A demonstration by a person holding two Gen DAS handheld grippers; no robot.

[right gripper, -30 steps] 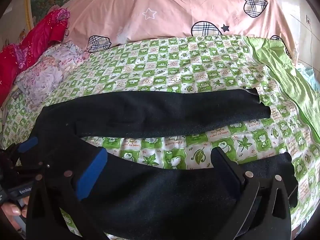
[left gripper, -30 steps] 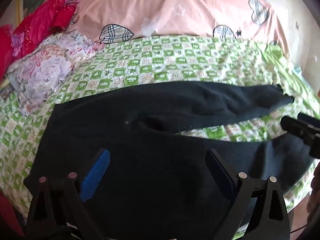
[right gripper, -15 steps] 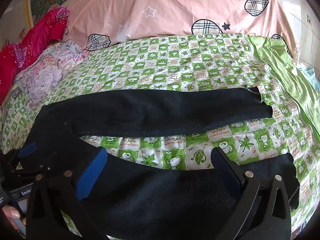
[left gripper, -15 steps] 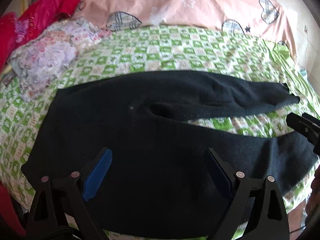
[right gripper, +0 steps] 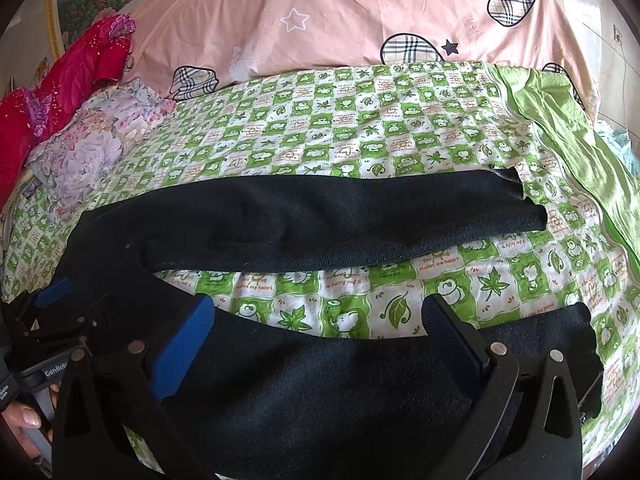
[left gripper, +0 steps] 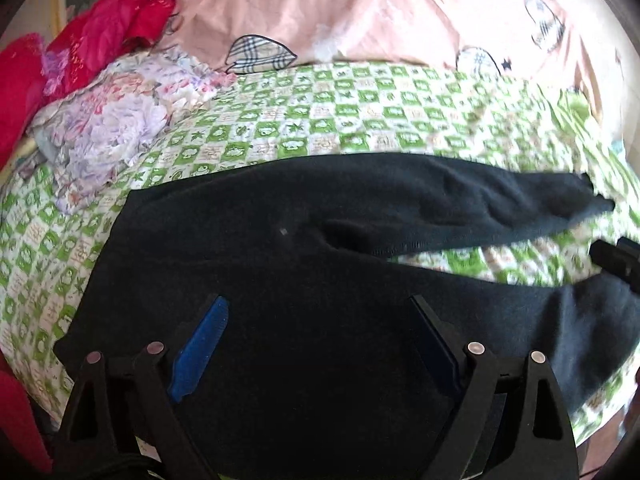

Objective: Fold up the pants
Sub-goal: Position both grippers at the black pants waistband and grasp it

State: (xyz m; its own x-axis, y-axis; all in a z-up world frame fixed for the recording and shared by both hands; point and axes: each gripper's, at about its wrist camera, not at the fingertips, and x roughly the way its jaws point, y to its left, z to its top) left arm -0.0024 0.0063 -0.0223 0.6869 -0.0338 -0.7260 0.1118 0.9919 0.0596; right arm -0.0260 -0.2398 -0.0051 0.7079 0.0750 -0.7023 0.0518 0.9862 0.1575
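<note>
Black pants [right gripper: 320, 216] are lying spread on the bed's green checked sheet [right gripper: 360, 140], legs apart. Left tongs [left gripper: 316, 336] and right tongs [right gripper: 316, 336] are hovering agape above them, gripping nothing.

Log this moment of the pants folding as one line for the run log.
stage: pre-fold | pants: flat on bed sheet, legs apart | left gripper: open above waist end | right gripper: open above near leg

Bright daylight, fisheye warp, right-edge blur
</note>
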